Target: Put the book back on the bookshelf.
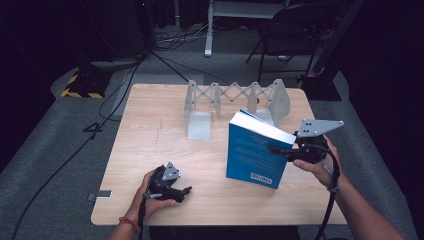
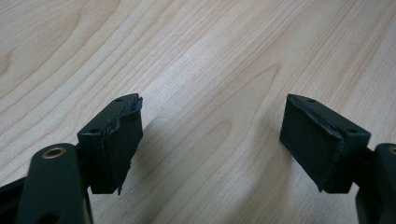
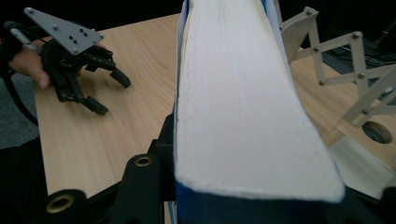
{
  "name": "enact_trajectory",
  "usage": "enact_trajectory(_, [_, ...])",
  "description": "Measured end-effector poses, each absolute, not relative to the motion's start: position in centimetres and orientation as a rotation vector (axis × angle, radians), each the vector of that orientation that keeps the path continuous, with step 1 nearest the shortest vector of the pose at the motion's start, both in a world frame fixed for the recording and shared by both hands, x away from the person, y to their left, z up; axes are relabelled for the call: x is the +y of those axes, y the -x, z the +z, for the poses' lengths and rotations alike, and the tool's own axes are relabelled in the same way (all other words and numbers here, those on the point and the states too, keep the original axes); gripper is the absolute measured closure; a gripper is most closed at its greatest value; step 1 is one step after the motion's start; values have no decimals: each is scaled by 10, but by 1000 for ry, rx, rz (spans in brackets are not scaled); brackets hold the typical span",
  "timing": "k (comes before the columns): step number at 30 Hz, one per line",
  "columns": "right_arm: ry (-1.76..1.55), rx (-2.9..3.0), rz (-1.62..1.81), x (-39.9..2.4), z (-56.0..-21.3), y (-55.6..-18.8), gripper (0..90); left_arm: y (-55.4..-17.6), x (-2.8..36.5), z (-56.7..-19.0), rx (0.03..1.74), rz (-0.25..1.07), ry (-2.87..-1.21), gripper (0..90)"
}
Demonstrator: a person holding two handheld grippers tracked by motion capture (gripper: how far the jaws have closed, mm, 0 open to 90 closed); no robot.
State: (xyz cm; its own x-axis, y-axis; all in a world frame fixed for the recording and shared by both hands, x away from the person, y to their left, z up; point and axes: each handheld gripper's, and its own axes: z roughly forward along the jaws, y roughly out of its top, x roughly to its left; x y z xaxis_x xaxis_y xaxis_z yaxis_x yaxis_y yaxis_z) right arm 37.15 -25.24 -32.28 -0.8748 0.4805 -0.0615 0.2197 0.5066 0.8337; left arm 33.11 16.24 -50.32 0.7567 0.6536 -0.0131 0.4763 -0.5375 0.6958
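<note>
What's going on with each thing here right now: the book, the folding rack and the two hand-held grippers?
Blue book: closed, upright on the table, tilted.
Folding rack: stretched open, standing at the table's far side, holding nothing.
Left hand-held gripper: open, jaws wide apart over bare wood.
Right hand-held gripper: shut on the blue book's page edge.

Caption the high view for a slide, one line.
Right gripper holds a blue book upright on the wooden table before an expandable rack; left gripper rests open nearby.

Book (image 3: 252,93) cut off at the frame's top and bottom edges, right gripper's (image 1: 285,151) jaws hidden behind it — cover print (image 1: 250,150) too small to read
</note>
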Motion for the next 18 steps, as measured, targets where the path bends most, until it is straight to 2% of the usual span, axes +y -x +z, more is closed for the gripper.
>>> enact_trajectory(18, [-789,2321,1181,-294,-303,-390,617,-334,161,-504,851,321,-2246,170])
